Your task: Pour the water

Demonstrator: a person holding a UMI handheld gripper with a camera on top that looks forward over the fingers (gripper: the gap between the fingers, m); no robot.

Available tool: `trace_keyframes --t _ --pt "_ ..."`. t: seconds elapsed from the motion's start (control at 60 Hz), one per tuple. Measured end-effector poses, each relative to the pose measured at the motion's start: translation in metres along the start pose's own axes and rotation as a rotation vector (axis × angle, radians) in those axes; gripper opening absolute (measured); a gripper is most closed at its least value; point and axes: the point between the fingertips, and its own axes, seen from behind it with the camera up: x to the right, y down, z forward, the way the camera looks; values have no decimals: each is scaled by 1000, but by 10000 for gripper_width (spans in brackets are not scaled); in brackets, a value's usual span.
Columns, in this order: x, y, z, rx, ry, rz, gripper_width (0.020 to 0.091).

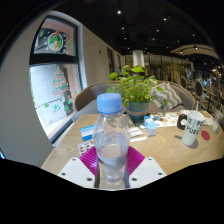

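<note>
Two gripper [112, 170] fingers with magenta pads [92, 160] clamp clear plastic water bottle [111, 140], blue cap, upright between them over wooden table [165, 150]. White mug [194, 128] and potted plant [135, 85] beyond.

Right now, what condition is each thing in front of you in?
Water bottle: upright, blue cap on, standing between the tool's fingers.
Tool: pink pads close against the bottle's sides; whether they press cannot be told.
White mug: upright on the table, beyond the fingers.
Potted plant: upright behind the bottle.
</note>
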Motion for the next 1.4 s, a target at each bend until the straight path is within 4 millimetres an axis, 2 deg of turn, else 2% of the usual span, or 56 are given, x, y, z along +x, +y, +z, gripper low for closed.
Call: trace_keyframes --t 0.117,0.217,0.333,0.45,0.517,0.533,0.617,0.683,0.833,0.85,0.867,0.9,1.067,1.183,1.283,1.317,1.4 --pt "6 -45 -18 43 -73 118 331" --pt "18 -97 -36 81 -157 299 330" --pt "51 -150 -43 108 -278 583 328" --pt "93 -185 -40 114 -381 885 327" --pt "120 -193 -27 116 -434 1088 325" --pt "126 -198 -32 108 -441 1139 326" --pt "159 -194 -12 104 -476 1352 324" --pt "179 -188 -5 87 -498 1502 328" --pt "202 -174 17 53 -547 1764 327" --pt "201 -172 8 45 -553 1790 326" --pt "202 -171 22 38 -550 1804 326" --pt "205 -168 25 33 -556 1840 326" --pt "207 -161 31 -10 -564 1875 327" --pt "204 -165 26 -41 -548 1768 326" --pt "204 -184 7 -27 -530 1532 325" --pt "209 -193 -1 -9 -533 1444 326" --pt "221 -226 -18 61 -489 1199 325"
